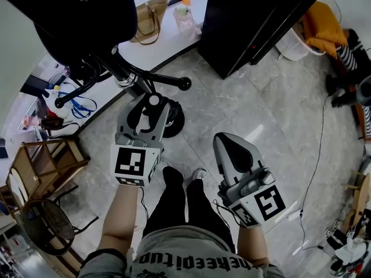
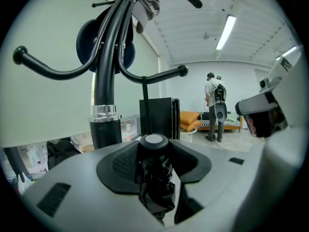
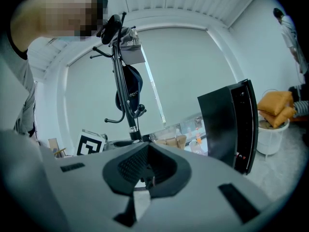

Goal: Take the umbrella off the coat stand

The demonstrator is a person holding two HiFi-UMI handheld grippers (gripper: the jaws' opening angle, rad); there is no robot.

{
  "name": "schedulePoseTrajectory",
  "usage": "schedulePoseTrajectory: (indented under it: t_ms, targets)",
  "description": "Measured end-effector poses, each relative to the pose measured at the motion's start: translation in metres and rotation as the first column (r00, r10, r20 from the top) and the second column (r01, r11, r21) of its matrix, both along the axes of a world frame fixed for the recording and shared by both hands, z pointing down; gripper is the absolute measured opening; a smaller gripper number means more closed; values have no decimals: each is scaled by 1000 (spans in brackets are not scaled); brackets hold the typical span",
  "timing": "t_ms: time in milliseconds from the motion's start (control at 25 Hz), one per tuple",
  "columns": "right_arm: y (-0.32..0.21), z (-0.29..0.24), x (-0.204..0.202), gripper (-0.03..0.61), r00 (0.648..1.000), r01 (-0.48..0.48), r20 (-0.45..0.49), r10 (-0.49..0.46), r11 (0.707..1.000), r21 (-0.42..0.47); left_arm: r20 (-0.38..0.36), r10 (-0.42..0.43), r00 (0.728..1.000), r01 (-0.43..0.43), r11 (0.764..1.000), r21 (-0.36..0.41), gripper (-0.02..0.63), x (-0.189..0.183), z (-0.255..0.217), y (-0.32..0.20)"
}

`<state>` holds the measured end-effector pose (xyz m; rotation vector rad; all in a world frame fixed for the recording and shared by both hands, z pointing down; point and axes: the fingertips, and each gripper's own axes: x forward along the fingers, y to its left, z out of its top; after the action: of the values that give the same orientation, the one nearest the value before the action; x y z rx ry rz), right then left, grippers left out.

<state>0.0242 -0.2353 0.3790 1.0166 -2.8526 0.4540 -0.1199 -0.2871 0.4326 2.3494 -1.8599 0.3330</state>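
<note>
A folded black umbrella (image 2: 155,180) with a round white end cap (image 1: 154,101) stands between the jaws of my left gripper (image 2: 154,151), whose pads press on both its sides. A thin black cord runs from the cap up to a curved hook arm (image 2: 159,74) of the black coat stand (image 2: 104,81). In the head view my left gripper (image 1: 152,108) is right beside the stand's pole (image 1: 123,74). My right gripper (image 1: 232,148) hangs lower right, away from the stand, its jaws together with nothing held. In the right gripper view the right gripper (image 3: 146,164) points at the far stand (image 3: 126,100).
A dark bag (image 2: 87,45) and a cap (image 2: 147,6) hang on the stand's upper hooks. Its round base (image 1: 173,120) is by my feet. A black cabinet (image 1: 255,16) stands to the right, wooden chairs (image 1: 40,172) to the left. A cable (image 1: 317,167) crosses the floor. A person (image 2: 213,108) stands far off.
</note>
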Motion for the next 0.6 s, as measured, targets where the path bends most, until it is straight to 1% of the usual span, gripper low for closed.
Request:
schedulePoseTrajectory:
  t_ms: [280, 600]
  targets:
    - [2, -8, -1, 11, 1000, 21, 4, -21, 1000, 20, -45, 10, 999, -11, 1000, -15, 198, 5, -18, 5]
    - [1, -20, 2, 11, 999, 27, 16, -27, 999, 45, -30, 22, 999, -22, 1000, 2, 198, 15, -35, 13]
